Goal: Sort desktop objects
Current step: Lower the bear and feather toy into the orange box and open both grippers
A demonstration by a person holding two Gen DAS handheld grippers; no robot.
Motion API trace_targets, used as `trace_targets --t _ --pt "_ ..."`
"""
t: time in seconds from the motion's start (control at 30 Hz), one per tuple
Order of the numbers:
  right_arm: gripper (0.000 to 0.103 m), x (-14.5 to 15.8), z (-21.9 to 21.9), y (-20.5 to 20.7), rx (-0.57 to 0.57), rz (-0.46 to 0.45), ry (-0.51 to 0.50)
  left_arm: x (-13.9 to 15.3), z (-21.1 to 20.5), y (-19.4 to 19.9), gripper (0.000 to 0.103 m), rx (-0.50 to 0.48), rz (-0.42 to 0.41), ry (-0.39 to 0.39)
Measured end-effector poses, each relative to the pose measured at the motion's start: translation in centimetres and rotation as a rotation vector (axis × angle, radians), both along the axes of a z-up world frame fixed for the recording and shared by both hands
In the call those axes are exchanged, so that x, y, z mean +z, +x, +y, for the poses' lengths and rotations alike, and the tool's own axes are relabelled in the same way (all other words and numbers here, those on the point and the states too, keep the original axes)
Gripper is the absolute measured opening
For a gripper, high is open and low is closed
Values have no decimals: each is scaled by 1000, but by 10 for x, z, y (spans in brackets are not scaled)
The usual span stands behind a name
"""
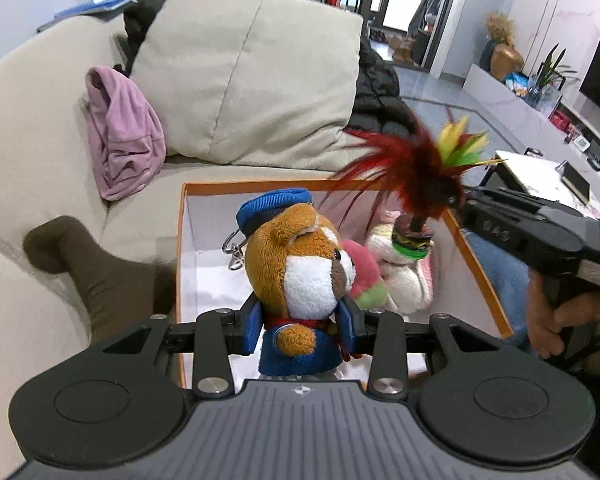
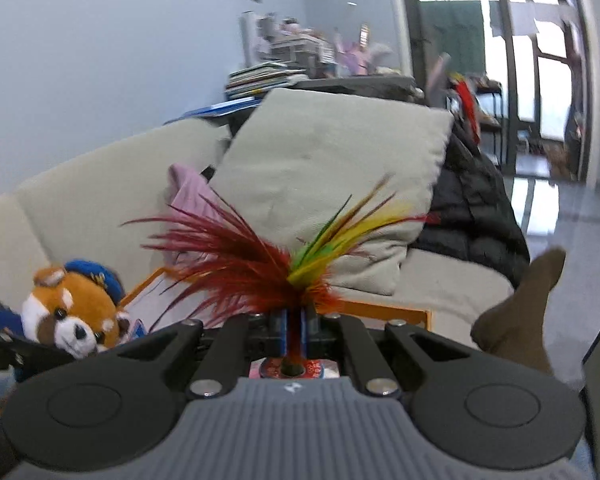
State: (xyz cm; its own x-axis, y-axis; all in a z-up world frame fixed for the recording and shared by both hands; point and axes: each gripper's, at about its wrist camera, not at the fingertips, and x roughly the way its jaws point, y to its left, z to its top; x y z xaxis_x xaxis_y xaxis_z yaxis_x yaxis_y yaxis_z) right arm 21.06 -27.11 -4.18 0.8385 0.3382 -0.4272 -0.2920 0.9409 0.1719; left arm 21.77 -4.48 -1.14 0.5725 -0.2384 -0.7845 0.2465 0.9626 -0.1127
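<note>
My left gripper (image 1: 302, 326) is shut on a brown plush red panda (image 1: 300, 264) with a blue cap and blue coat, its blue pads pressing the toy's sides. It hangs over an orange-rimmed box (image 1: 182, 240) that stands on the sofa. Inside the box lie a pink-and-green plush (image 1: 364, 276) and a white knitted item (image 1: 408, 272). My right gripper (image 2: 296, 326) is shut on the stem of a feather shuttlecock (image 2: 260, 268) with red, yellow and green feathers. In the left wrist view the shuttlecock (image 1: 416, 168) hovers over the box's right side. The panda (image 2: 74, 312) shows at the left of the right wrist view.
A beige sofa (image 1: 32, 128) with a large cushion (image 1: 252, 80) holds a lilac cloth (image 1: 120, 132) and a black jacket (image 1: 380, 96). A person's foot in a brown sock (image 1: 84, 268) rests left of the box. A white table (image 1: 540, 180) lies at right.
</note>
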Motion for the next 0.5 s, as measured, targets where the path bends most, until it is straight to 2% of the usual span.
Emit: trace_targets --t 0.13,0.3,0.5 --pt "6 -4 -19 7 -42 21 56 -16 -15 27 44 -33 50 19" --pt "6 -11 -35 14 -40 62 123 -42 -46 53 44 -84 88 97" --pt "6 -16 -37 11 -22 47 104 -88 -46 93 43 -17 206 169"
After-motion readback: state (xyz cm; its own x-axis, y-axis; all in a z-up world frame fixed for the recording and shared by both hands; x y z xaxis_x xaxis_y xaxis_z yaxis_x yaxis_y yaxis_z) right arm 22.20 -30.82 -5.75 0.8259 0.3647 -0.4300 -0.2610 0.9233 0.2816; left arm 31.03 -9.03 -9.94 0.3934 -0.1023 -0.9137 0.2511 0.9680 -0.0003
